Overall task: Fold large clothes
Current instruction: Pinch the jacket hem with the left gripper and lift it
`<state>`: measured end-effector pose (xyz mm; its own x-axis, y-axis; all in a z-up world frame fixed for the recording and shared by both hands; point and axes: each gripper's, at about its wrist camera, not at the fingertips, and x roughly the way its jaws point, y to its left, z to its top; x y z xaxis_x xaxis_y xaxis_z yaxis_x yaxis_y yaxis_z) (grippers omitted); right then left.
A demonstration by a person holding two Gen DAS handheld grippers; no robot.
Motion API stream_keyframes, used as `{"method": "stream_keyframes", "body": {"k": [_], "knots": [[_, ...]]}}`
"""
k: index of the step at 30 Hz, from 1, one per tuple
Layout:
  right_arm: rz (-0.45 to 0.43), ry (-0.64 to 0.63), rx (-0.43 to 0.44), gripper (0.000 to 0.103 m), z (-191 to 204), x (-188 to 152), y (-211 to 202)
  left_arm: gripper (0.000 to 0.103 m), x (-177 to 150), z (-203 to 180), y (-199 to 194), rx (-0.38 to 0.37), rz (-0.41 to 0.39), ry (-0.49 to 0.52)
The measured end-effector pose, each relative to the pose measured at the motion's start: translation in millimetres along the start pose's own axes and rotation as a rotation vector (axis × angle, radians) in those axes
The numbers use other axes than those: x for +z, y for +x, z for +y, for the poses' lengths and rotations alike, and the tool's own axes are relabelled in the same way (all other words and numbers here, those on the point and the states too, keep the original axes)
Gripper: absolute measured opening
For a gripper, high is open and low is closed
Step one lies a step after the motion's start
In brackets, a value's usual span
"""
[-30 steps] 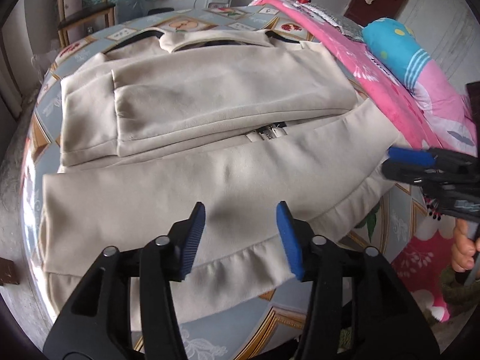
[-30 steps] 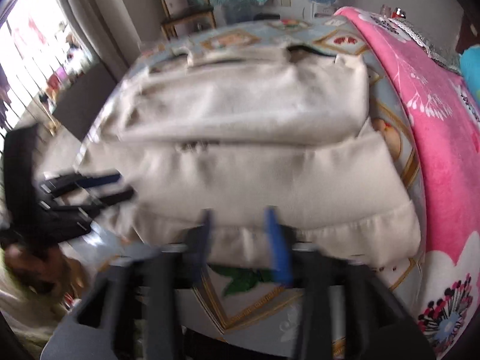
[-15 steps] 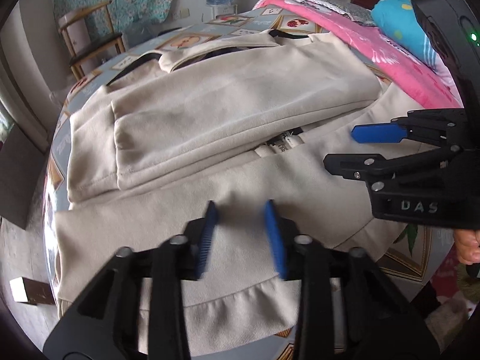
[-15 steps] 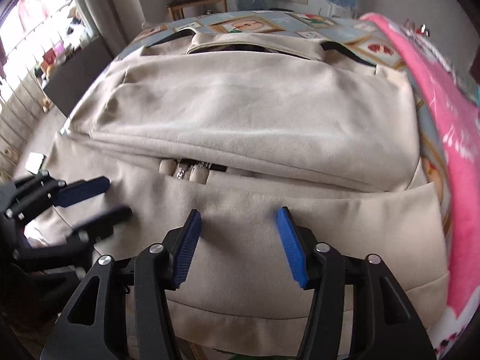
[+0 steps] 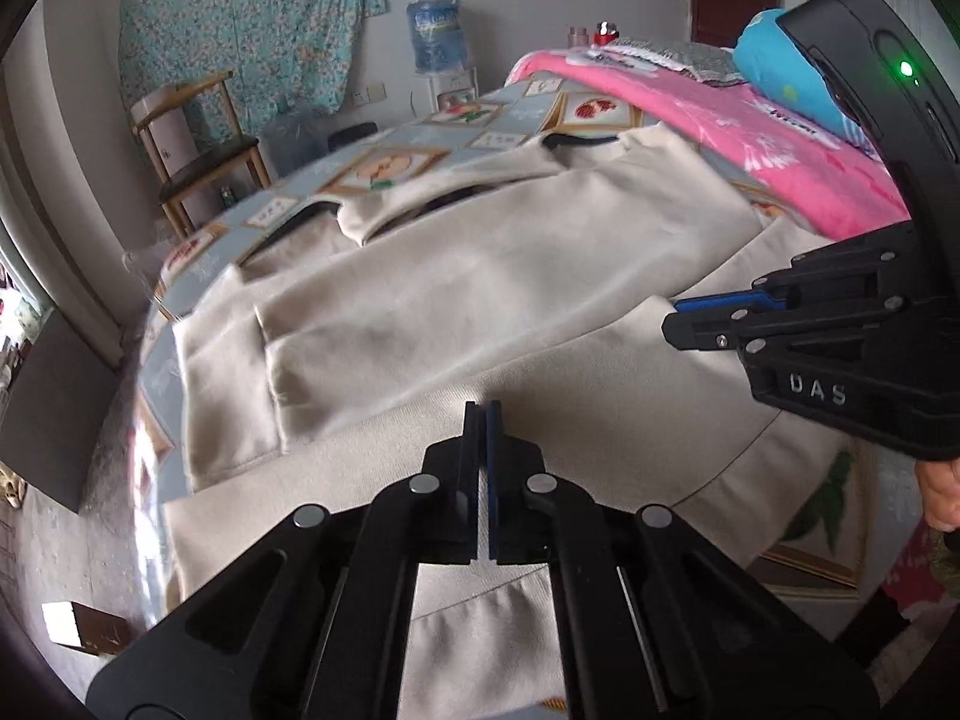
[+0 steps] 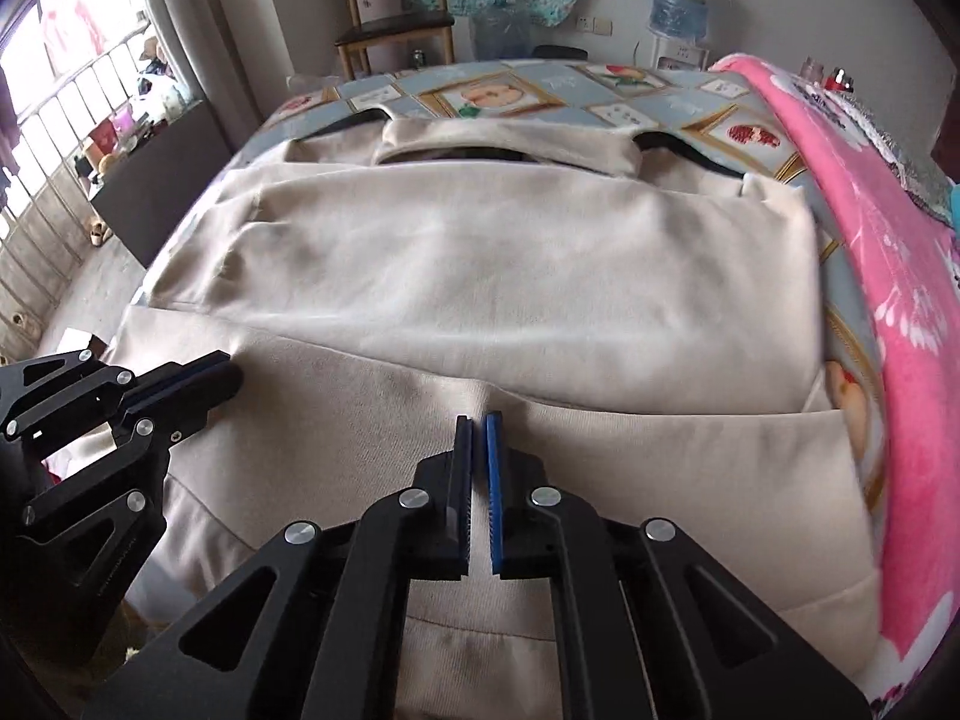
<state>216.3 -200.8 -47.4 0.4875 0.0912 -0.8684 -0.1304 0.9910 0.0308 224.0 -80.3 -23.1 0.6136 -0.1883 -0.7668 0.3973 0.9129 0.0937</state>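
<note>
A large beige jacket (image 5: 480,276) lies spread on the bed, its upper half folded down over the zip. My left gripper (image 5: 483,414) has its jaws shut on a small pinch of the jacket's lower panel, just above the hem band. In the right wrist view the jacket (image 6: 510,276) fills the middle. My right gripper (image 6: 478,420) is likewise shut on a pucker of the same lower panel. Each gripper shows in the other's view: the right gripper (image 5: 672,317) at the right edge, the left gripper (image 6: 228,375) at the left edge, both resting on the cloth.
The bed has a patterned blue sheet (image 5: 384,168), with a pink blanket (image 6: 900,252) heaped along its right side. A wooden chair (image 5: 198,150) and a water dispenser (image 5: 438,36) stand by the far wall. A hand (image 5: 939,498) holds the right gripper.
Both grippers went from open above the hem to shut on the jacket's lower panel. The right gripper came down and in toward the cloth, and the left one rolled slightly.
</note>
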Motion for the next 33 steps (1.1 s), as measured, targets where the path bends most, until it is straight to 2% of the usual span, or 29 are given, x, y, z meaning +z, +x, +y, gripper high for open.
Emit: {"method": "stream_keyframes", "body": {"k": [3,7,11,14,18,22,24,26,27,29,30,33], "knots": [[-0.005,0.006,0.007,0.005,-0.8,-3.1,5.1,0.001,-6.3,2.8,14.8,-0.024,0.054,-0.026],[-0.046,0.092,0.071,0.007,-25.1,-8.5,-17.6,0.001,-11.6,1.8,14.0,-0.035,0.062,-0.045],[-0.102,0.203,-0.041,0.025,-73.4,-23.2,-54.7,0.002,-13.7,1.6,13.6,-0.038,0.061,-0.048],[-0.079,0.265,-0.072,0.025,-102.1,-32.9,-57.8,0.002,-14.7,1.7,13.8,-0.042,0.059,-0.048],[-0.005,0.28,-0.109,0.025,-120.0,-34.1,-30.8,0.002,-15.0,2.1,13.5,-0.044,0.056,-0.049],[-0.048,0.284,-0.139,0.024,-126.3,-21.7,-18.9,0.002,-14.9,2.5,13.3,-0.049,0.053,-0.056],[-0.052,0.322,-0.138,0.024,-128.8,-17.0,-24.4,0.002,-15.0,3.1,13.4,-0.052,0.051,-0.058],[-0.098,0.318,-0.155,0.026,-121.6,-15.8,-44.3,0.002,-14.9,3.6,13.3,-0.058,0.053,-0.063],[-0.116,0.312,-0.143,0.026,-116.9,-16.3,-52.2,0.002,-15.0,5.1,13.6,-0.069,0.053,-0.073],[-0.149,0.291,-0.048,0.026,-99.1,-18.8,-65.2,0.002,-15.2,7.7,13.6,-0.087,0.053,-0.09],[-0.143,0.261,0.026,0.026,-81.8,-20.7,-65.4,0.002,-15.1,8.9,13.7,-0.093,0.054,-0.095],[-0.109,0.135,0.129,0.026,-34.9,-24.1,-54.8,0.002,-15.0,11.3,14.6,-0.111,0.054,-0.108]]}}
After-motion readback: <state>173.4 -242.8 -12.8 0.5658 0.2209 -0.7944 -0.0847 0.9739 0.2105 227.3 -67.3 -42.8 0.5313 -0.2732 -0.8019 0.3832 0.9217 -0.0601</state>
